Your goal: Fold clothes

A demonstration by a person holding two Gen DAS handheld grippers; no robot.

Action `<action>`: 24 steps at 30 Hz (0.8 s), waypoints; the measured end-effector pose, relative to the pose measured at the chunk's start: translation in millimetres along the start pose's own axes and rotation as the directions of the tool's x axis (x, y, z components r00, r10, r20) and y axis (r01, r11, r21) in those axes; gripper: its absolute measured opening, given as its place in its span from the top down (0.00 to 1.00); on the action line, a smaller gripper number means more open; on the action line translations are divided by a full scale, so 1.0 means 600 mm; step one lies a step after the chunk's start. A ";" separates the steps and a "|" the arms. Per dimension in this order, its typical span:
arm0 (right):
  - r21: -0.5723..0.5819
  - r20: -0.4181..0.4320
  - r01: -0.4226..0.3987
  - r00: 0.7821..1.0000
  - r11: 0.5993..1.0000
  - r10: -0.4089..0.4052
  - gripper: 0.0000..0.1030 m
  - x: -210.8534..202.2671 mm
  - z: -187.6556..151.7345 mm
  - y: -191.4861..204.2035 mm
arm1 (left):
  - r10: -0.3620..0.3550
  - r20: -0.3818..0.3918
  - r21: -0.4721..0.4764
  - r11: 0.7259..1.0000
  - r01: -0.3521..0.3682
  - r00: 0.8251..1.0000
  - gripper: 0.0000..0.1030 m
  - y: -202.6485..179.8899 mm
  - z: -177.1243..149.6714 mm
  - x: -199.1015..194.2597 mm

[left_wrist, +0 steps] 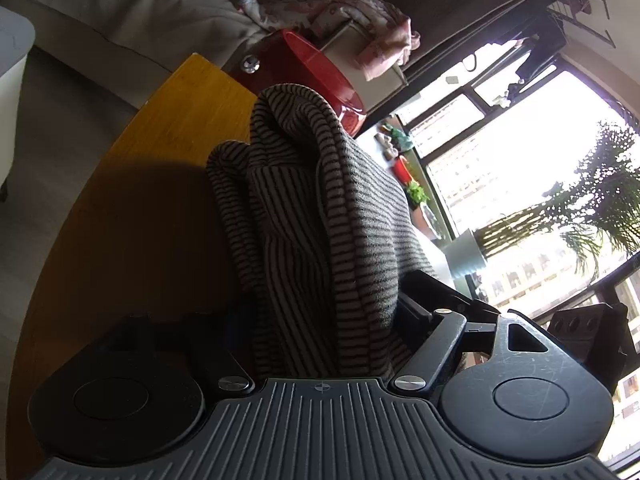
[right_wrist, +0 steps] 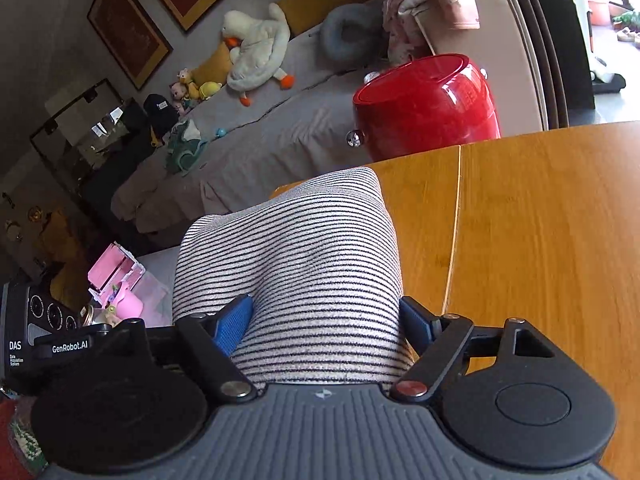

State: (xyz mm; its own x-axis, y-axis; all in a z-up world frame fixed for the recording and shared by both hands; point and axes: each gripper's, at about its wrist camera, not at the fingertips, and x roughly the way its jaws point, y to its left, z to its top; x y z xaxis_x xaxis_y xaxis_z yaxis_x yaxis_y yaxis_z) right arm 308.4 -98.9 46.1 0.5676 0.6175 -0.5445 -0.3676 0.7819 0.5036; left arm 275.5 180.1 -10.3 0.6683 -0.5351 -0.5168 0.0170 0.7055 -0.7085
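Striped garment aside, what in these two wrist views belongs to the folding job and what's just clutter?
Job: striped garment, bunched between both tongs, left and right; wooden table under it.

Clutter: red container, plush goose, pink box, potted plant, pink cloth on the sofa.

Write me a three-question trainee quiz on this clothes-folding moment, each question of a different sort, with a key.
1. True or false: the striped garment sits between the fingers of the right gripper.
2. Multiple choice: what stands beyond the far edge of the wooden table in the right wrist view? A) a red bin B) a blue bucket C) a green chair
3. Fill in: in the left wrist view, the cloth bunched in the left gripper has dark ____ on it.

Key: 1 true; 2 A; 3 stripes.
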 end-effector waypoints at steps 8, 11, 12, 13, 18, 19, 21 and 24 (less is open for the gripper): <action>0.016 0.017 0.028 0.999 0.999 -0.028 0.23 0.024 0.023 -0.016 | -0.033 -0.001 0.048 0.998 0.033 0.999 0.22 0.007 0.016 0.029; 0.004 0.024 0.056 0.998 0.998 -0.056 0.23 0.023 0.029 -0.016 | -0.041 0.004 0.049 0.998 0.041 0.999 0.22 0.010 0.017 0.034; -0.004 0.026 0.066 0.998 0.998 -0.066 0.23 0.024 0.030 -0.014 | -0.042 0.006 0.048 0.998 0.041 0.999 0.22 0.011 0.018 0.035; -0.013 0.027 0.074 0.997 0.997 -0.074 0.23 0.026 0.031 -0.012 | -0.042 0.008 0.048 0.998 0.041 0.999 0.23 0.011 0.019 0.035; -0.055 0.024 0.094 0.995 0.994 -0.093 0.20 0.030 0.030 -0.002 | -0.020 0.038 0.079 0.997 0.017 0.999 0.25 0.006 0.018 0.004; -0.061 0.023 0.096 0.995 0.994 -0.095 0.19 0.030 0.029 -0.001 | -0.015 0.052 0.091 0.996 0.010 0.999 0.27 0.002 0.019 -0.007; -0.064 0.025 0.099 0.995 0.993 -0.097 0.19 0.030 0.029 0.000 | -0.008 0.085 0.113 0.994 -0.002 0.996 0.28 -0.007 0.021 -0.029; -0.089 0.030 0.111 0.994 0.990 -0.108 0.19 0.028 0.028 0.003 | -0.026 0.133 0.146 0.989 0.006 0.991 0.33 -0.030 0.032 -0.057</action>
State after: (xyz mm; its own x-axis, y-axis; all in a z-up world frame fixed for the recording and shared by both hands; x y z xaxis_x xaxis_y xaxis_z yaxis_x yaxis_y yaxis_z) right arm 329.7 -88.8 49.4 0.6261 0.5262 -0.5754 -0.3668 0.8500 0.3781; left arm 266.5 194.8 29.6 0.7606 -0.4866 -0.4298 0.1297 0.7625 -0.6338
